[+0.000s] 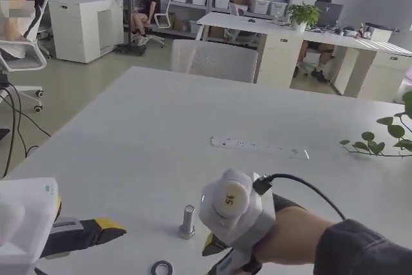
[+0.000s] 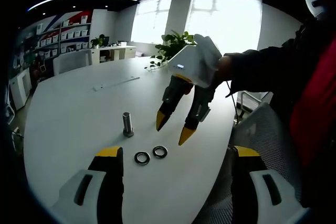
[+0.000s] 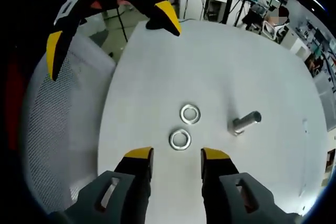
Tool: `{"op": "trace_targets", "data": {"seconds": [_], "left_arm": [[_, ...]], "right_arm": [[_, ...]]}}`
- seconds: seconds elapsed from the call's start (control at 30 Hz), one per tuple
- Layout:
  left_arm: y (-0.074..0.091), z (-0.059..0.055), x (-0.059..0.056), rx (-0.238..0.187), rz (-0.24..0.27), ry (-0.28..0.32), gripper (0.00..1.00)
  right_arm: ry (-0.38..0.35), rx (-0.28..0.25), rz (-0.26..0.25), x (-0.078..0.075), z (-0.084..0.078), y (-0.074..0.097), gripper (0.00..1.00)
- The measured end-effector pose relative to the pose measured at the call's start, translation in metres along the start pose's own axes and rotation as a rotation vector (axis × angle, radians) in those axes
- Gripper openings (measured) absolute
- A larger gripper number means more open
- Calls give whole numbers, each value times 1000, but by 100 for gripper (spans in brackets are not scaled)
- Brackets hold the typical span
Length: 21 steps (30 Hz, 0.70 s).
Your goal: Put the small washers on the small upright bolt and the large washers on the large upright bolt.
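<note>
Jaws gape on left gripper (image 3: 107,35) and right gripper (image 2: 171,132); washers (image 3: 171,139) indistinguishable in size.

One table (image 1: 161,127) bears two washers (image 3: 190,114) (image 3: 179,139), both metal rings of about the same size, and one upright bolt (image 3: 247,122). There is also one power strip (image 1: 259,147) on it. Two grippers are over it, the left gripper (image 2: 176,153) and the right gripper (image 3: 177,153), each with two yellow-tipped jaws, and two plants (image 1: 304,12) (image 1: 386,136) show in the head view.
</note>
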<state>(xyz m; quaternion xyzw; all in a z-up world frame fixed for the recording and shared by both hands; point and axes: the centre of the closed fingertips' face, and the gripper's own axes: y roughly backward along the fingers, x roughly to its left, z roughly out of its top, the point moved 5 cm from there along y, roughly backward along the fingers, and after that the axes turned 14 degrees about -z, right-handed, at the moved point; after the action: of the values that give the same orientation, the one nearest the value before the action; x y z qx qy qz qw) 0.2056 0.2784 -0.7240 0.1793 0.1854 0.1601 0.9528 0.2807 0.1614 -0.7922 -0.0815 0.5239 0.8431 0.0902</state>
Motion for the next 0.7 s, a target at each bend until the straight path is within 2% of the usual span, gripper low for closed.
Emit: {"op": "trace_targets", "data": {"seconds": [0.4,0.7], "left_arm": [[3,-2,1,2,11,7,85],[3,-2,1,3,13,10,85]], "right_arm": [[-6,29,31,6,-4,-29,37],[-10,31,32,8,-3,-36,37]]}}
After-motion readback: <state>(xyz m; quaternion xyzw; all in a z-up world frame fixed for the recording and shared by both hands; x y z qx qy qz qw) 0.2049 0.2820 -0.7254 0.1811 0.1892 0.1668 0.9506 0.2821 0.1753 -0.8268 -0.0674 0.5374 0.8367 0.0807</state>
